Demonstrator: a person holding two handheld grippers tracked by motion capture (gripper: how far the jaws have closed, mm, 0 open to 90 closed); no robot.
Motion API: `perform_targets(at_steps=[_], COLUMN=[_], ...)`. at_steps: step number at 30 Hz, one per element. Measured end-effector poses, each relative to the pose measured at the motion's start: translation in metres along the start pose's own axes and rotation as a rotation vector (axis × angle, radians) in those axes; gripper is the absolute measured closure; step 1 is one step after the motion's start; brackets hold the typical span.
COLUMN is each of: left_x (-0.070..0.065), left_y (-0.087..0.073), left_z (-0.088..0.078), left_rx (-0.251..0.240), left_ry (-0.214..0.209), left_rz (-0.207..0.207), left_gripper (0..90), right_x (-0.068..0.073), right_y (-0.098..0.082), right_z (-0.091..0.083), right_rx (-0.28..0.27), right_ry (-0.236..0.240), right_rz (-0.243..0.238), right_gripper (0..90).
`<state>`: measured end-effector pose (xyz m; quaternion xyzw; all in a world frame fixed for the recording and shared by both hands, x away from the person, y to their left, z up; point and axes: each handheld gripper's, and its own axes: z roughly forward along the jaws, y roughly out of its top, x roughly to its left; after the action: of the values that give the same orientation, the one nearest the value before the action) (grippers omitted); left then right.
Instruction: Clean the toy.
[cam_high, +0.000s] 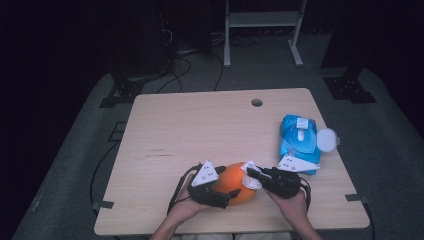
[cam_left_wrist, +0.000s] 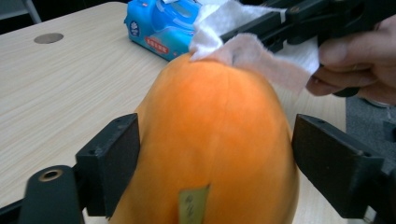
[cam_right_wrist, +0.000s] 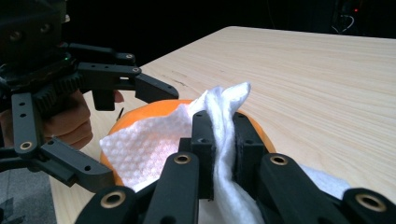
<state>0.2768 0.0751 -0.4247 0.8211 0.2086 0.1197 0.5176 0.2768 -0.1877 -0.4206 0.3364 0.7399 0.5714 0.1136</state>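
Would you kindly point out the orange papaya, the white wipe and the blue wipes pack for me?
orange papaya (cam_left_wrist: 215, 140): left gripper view, middle of its skin.
white wipe (cam_right_wrist: 144, 144): right gripper view, flat part lying on the fruit.
blue wipes pack (cam_high: 298, 137): high view, top face.

Quick count of what's on the surface (cam_high: 200, 125): one orange pumpkin (cam_high: 235, 187), sitting near the front edge. One white wipe (cam_high: 251, 175) draped on top of it. One blue pack of wipes (cam_high: 296, 142) off to the right, with one round white lid (cam_high: 327, 139) flipped open beside it. Two grippers, so one left gripper (cam_high: 227, 194) and one right gripper (cam_high: 251, 173), each with two black fingers (cam_left_wrist: 112, 163), four fingers total. Two hands holding them. One round hole (cam_high: 257, 102) in the surface near the far edge.
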Motion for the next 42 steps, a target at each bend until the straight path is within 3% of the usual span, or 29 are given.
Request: perform_targets(at_steps=[2, 4, 8, 10, 14, 17, 19, 22, 25, 27, 28, 30, 33, 38, 39, 42], left_x=[0.0, -0.003, -0.009, -0.009, -0.003, 0.002, 0.004, 0.0, -0.002, -0.001, 0.0, 0.001, 0.001, 0.0, 0.0, 0.005], left_y=[-0.001, 0.0, 0.007, 0.008, 0.004, -0.001, -0.005, -0.006, -0.003, -0.001, 0.001, 0.002, 0.0, 0.0, -0.001, -0.001], left_z=[0.001, 0.002, -0.002, -0.004, -0.002, 0.0, 0.004, 0.006, 0.003, -0.002, -0.004, -0.008, -0.004, -0.001, -0.002, -0.003], left_rx=[0.011, 0.007, -0.019, -0.022, -0.008, 0.038, 0.047, 0.047, 0.033, 0.01, -0.003, -0.008, 0.01, 0.008, 0.004, -0.002], left_ry=[0.001, 0.021, 0.01, 0.001, -0.014, -0.011, -0.02, -0.004, 0.008, 0.001, 0.002, 0.002, 0.005, 0.001, -0.004, -0.013], left_rz=[0.012, 0.043, 0.041, 0.044, 0.019, 0.0, -0.022, 0.014, 0.035, 0.032, 0.027, 0.023, 0.03, 0.032, 0.023, -0.015], left_gripper=[17.8, 27.7, 35.1, 35.1, 23.2, 14.2, 14.2, 24.3, 33.6, 36.1, 36.4, 36.6, 36.1, 33.9, 30.9, 19.9], right_x=[0.0, 0.004, 0.021, 0.027, 0.01, -0.003, -0.006, 0.002, 0.014, 0.017, 0.013, 0.001, -0.008, 0.015, 0.015, 0.002], right_y=[0.0, 0.002, 0.01, 0.011, 0.001, -0.003, -0.003, -0.001, 0.004, 0.005, 0.004, -0.001, -0.006, 0.004, 0.003, -0.004], right_z=[0.0, -0.001, -0.003, -0.001, 0.003, 0.0, -0.002, -0.002, -0.001, 0.0, -0.001, -0.001, 0.0, 0.002, 0.003, 0.003], right_rx=[0.002, -0.007, -0.037, -0.029, -0.001, 0.002, -0.004, -0.01, -0.022, -0.016, -0.018, -0.002, 0.002, -0.009, -0.003, 0.013], right_ry=[-0.007, -0.001, 0.064, 0.056, 0.023, -0.018, -0.015, 0.004, 0.057, 0.048, 0.039, -0.004, -0.004, 0.054, 0.047, 0.009], right_rz=[-0.004, 0.001, -0.037, -0.079, -0.035, 0.003, 0.024, 0.016, -0.018, -0.044, -0.033, -0.004, 0.057, -0.025, -0.038, -0.004], right_gripper=[80.9, 81.1, 81.0, 81.0, 81.0, 81.0, 80.9, 81.0, 80.9, 80.9, 80.9, 80.9, 80.9, 80.8, 80.8, 80.7])
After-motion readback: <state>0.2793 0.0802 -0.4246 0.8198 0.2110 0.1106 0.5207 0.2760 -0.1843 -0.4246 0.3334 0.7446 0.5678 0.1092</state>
